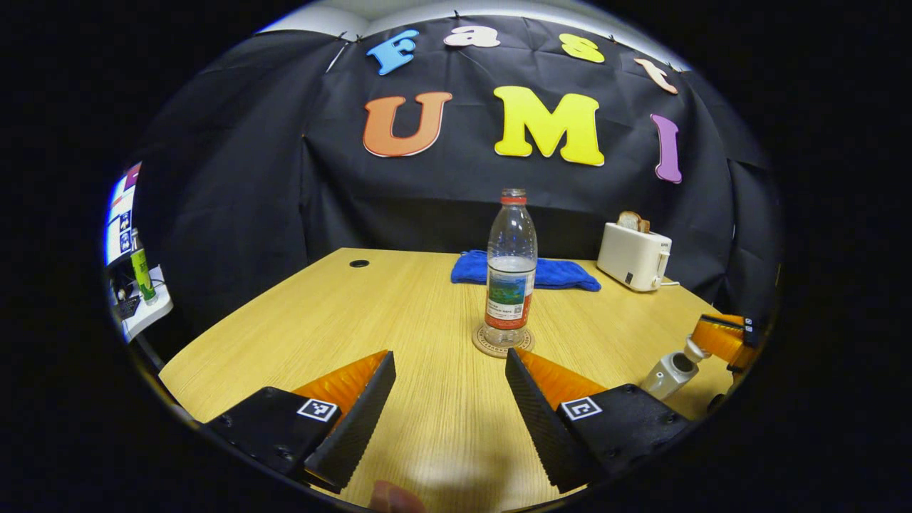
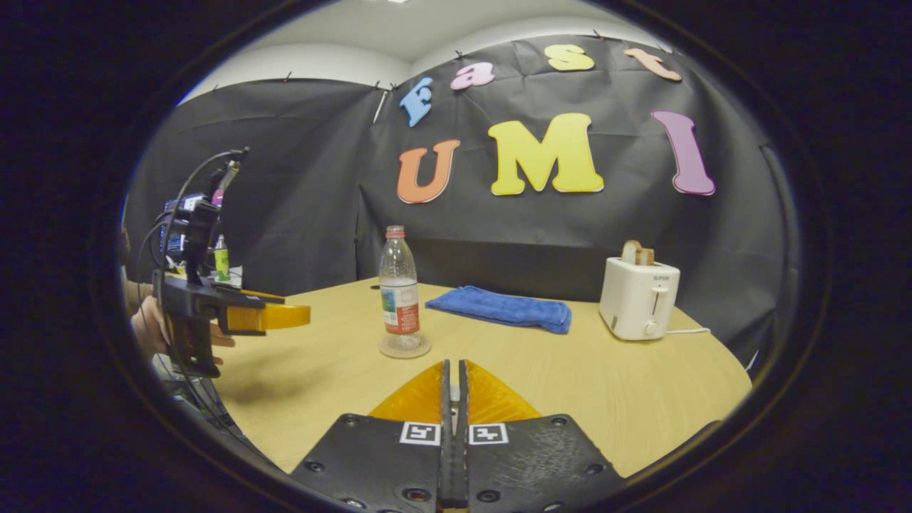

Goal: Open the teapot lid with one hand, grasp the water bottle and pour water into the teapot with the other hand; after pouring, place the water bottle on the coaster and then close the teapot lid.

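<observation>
Bottle (image 1: 511, 267) is standing straight up on the coaster (image 1: 484, 345), right in front of the left gripper (image 1: 450, 385), whose fingers are gaping wide and holding nothing. Off to its right, the right gripper (image 1: 702, 349) is pinching something small above the open teapot (image 1: 670, 374).

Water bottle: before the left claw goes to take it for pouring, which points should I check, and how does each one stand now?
1. Left claw open wider than the water bottle: ok.
2. Bottle upright on the coaster, straight ahead of the left claw: ok.
3. Nothing on the table between claw and bottle: ok.
4. Bottle cap off: cannot tell.
5. Teapot mouth uncovered: looks ok.
6. Right claw shut, lid held in it: cannot tell.
</observation>
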Available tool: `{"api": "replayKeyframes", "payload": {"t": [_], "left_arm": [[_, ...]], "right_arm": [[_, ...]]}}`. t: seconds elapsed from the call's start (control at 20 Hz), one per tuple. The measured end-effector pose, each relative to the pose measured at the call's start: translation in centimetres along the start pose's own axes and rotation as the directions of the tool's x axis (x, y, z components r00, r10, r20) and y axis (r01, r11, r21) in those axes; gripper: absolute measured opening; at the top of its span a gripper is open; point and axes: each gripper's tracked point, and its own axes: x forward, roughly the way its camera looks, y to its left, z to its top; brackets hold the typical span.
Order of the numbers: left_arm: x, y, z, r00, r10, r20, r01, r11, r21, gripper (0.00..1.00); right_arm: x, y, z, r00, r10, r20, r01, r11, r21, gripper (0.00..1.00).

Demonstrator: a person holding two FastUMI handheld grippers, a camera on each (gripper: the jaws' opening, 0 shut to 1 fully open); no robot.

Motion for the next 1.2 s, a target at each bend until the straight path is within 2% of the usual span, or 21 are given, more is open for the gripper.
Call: {"api": "replayKeyframes", "payload": {"t": [0.2, 0.4, 1.2], "left_arm": [[-2.0, 1.6, 0.9, 0.998, 0.047, 0.048, -0.047, 0.999, -0.008, 0.98], [-2.7, 1.9, 1.5, 0.996, 0.06, 0.064, -0.06, 0.998, -0.003, 0.98], [-4.3, -0.8, 3.7, 0.991, 0.028, 0.128, -0.034, 0.998, 0.046, 0.98]], "right_arm": [[0.5, -0.3, -0.3, 1.0, -0.007, 0.007, 0.007, 1.0, -0.008, 0.0], [0.7, -0.5, -0.8, 1.0, -0.009, -0.001, 0.009, 1.0, 0.0, 0.0], [0.3, -0.8, -1.8, 0.999, -0.034, -0.003, 0.034, 0.999, 0.003, 0.01]]}}
